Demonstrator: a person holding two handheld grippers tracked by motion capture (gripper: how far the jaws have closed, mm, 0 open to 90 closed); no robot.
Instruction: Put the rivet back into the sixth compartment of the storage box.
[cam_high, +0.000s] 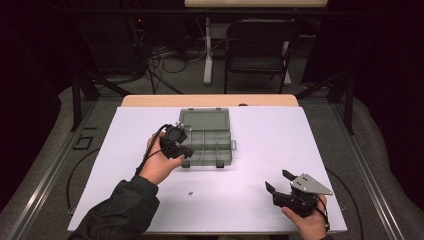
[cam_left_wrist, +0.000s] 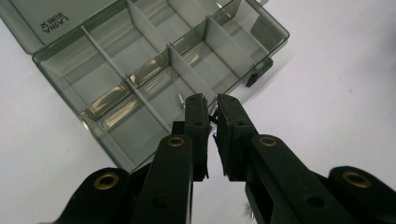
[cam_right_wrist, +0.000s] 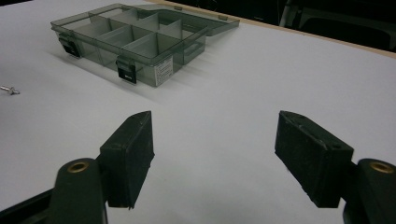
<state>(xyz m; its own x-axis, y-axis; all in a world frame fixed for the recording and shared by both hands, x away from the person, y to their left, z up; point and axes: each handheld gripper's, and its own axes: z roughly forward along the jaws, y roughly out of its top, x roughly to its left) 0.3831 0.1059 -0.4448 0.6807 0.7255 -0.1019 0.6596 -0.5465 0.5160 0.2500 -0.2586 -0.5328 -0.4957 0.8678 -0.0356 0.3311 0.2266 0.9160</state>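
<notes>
One small screw (cam_left_wrist: 214, 113) between left gripper's (cam_left_wrist: 211, 109) jaws, over organiser box (cam_left_wrist: 100, 63).

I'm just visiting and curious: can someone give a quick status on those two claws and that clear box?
Left gripper shut on a small screw, over the open organiser box. Right gripper open, idle above the table. One loose screw on the white table. Nothing in the way.

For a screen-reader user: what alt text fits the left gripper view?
The left gripper, jaws nearly shut on a small screw, hovers over an open smoky-clear compartment box on a white table. Another screw lies in one compartment.
</notes>
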